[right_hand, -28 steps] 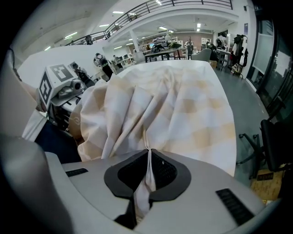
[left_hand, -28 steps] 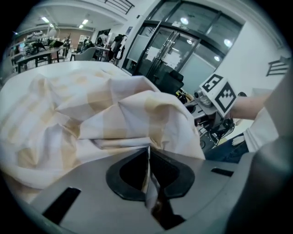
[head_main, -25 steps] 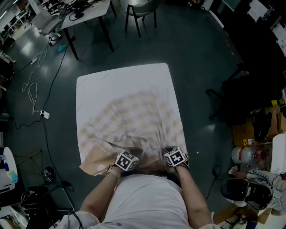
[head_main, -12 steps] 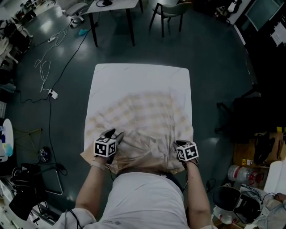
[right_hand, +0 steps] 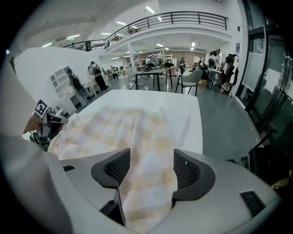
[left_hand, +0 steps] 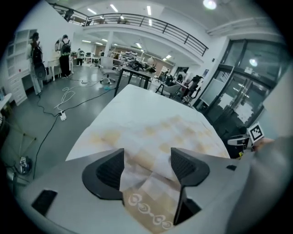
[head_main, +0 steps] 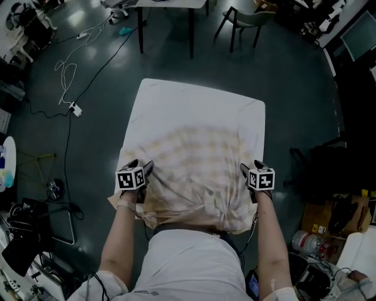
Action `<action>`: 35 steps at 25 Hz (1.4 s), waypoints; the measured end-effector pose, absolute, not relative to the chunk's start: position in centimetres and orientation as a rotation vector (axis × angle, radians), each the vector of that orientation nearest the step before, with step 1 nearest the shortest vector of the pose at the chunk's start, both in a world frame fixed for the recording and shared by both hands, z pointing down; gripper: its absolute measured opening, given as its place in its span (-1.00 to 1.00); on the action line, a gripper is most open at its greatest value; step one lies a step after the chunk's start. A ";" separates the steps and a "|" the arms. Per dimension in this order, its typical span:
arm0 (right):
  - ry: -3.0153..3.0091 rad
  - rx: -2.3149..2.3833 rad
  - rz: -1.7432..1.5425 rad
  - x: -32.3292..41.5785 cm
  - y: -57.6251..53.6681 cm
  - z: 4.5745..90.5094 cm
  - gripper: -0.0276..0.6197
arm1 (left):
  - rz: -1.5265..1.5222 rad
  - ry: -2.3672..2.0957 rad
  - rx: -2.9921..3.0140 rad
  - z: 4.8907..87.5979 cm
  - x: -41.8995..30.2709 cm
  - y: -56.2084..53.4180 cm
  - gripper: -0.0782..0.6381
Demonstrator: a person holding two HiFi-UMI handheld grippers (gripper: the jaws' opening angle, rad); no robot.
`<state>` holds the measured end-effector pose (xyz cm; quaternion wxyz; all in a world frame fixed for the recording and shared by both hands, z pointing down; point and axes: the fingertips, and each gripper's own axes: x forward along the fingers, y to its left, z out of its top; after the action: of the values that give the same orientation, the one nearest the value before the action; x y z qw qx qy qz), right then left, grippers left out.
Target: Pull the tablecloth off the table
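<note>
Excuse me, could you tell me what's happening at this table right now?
A person stands at the near end of a white table with a tool in each hand. The checked tablecloth lies bunched toward them, hanging off the near edge. The left tool and right tool have just been opening their jaws; cloth lies between each pair, ungripped.

The head view is dim and murky. The dark floor [head_main: 282, 64] swallows most of the frame, with pale glare patches at the upper left, and the white desk [head_main: 235, 111] at centre is the brightest area. The checks of the tablecloth [head_main: 200, 170] look smeared and soft there. Both gripper views are far brighter, lit by ceiling strip lights [left_hand: 149, 9] along the top. Black corners ring each, and the railing [left_hand: 151, 23] bows with fisheye bend.
</note>
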<state>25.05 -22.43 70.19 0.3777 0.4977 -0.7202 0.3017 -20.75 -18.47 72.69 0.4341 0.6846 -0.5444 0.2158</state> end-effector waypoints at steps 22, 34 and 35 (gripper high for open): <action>-1.658 1.226 0.823 23.6 -23.4 75.3 -0.08 | 0.849 -1.391 1.726 76.8 -22.9 -18.8 -0.05; -1.711 1.126 0.743 19.5 -19.5 75.7 -0.79 | 0.750 -1.308 1.719 77.0 -21.6 -17.2 -0.64; -1.723 1.125 0.750 19.4 -19.0 75.8 -0.79 | 0.741 -1.308 1.717 77.0 -21.5 -17.0 -0.64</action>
<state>19.42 -18.99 75.83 0.4578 0.4568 -0.6994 0.3044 -21.46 -17.03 77.04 0.4167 0.6841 -0.5209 0.2951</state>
